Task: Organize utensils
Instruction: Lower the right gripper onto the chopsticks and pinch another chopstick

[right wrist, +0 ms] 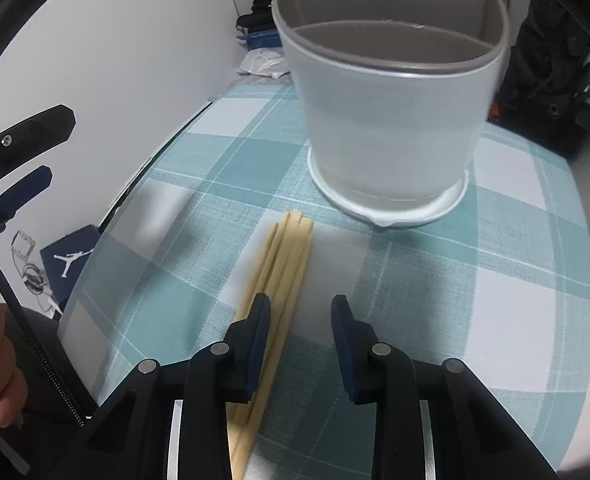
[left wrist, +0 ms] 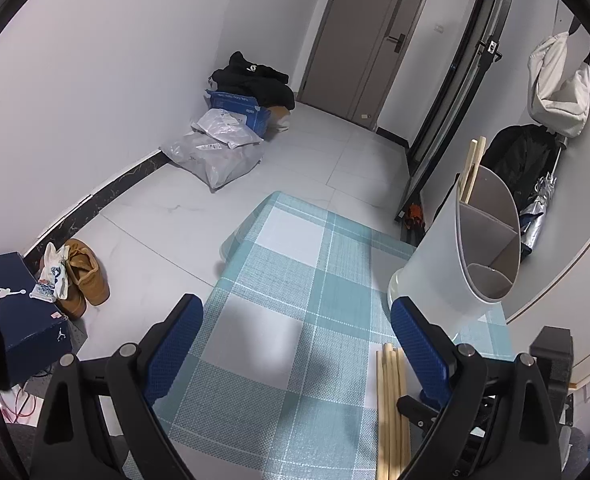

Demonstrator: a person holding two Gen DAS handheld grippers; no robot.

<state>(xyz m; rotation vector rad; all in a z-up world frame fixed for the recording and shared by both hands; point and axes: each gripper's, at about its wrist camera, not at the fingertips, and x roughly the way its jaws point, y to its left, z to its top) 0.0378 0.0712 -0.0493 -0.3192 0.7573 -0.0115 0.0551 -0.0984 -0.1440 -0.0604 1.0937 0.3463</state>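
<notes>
Your right tool (right wrist: 300,314) hangs over the chopsticks (right wrist: 283,264) on the worktop (right wrist: 475,280), jaws apart, gripping nothing. Your left tool (left wrist: 295,344) gapes empty beside the holder (left wrist: 455,248).

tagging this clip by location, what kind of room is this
Likely a home entryway or spare room: a door across a tiled floor, shoes and a shoebox by the wall, and a small table with a checked cloth.

White walls (left wrist: 107,60) meet a pale tiled floor (left wrist: 167,216) with a dark skirting board (left wrist: 91,204). A grey door (left wrist: 371,40) stands shut (bags (left wrist: 215,156) heaped nearby), beside a checked tablecloth (left wrist: 295,280).
</notes>
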